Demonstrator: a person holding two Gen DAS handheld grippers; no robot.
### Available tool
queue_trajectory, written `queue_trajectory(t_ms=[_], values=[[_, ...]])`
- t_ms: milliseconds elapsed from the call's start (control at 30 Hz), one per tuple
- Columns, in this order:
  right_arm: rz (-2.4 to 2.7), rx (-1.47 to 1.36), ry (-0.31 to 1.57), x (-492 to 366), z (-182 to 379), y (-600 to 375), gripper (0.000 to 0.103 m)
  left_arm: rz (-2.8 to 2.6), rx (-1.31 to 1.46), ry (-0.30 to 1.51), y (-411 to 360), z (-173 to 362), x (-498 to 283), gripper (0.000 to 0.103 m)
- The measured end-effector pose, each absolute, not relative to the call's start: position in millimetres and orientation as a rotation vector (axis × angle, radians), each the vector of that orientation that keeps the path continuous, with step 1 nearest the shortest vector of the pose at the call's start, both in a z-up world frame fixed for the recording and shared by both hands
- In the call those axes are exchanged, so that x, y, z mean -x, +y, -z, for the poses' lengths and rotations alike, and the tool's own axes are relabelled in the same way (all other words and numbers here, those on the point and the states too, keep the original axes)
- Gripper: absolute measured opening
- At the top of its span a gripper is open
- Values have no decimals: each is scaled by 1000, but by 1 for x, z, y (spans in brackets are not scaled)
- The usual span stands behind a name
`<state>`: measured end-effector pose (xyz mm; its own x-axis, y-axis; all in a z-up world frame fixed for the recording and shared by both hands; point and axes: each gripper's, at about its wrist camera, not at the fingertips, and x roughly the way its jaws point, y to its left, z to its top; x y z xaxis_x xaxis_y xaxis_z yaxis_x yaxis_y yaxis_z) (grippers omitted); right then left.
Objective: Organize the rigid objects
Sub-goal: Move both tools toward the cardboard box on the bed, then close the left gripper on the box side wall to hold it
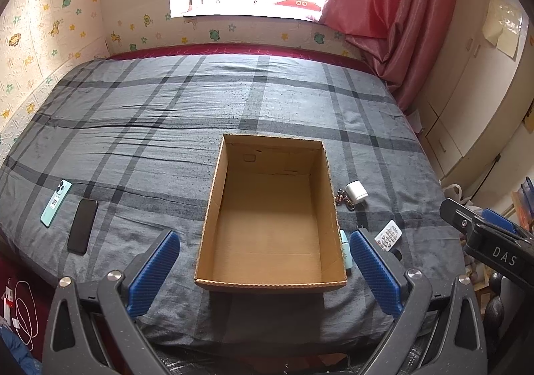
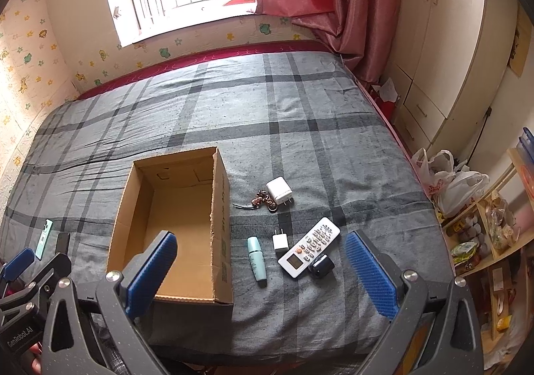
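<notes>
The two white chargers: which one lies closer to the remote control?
The smaller charger, lying right beside the remote control. The bigger charger lies farther back, next to the beaded keychain.

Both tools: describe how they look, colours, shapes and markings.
The left tool and the right tool match: dark grey speckled arms with triangular cut-outs and silver round bolts, carrying blue ribbed finger pads. Seen from the other camera, the right tool's black body reads "DAS" in white and the left's reads "GenRobot.AI".
</notes>
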<state>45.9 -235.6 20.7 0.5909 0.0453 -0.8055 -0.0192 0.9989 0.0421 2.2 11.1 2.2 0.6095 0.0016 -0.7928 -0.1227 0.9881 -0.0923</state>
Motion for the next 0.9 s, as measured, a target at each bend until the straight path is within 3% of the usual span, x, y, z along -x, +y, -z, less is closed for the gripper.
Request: queue_trajectory(t_ms=[433, 900], values=[[-33, -57, 932, -58, -12, -244, 103, -42, 151, 903, 29, 12, -22, 103], [12, -50, 974, -76, 15, -259, 103, -30, 194, 943, 77, 81, -68, 103]])
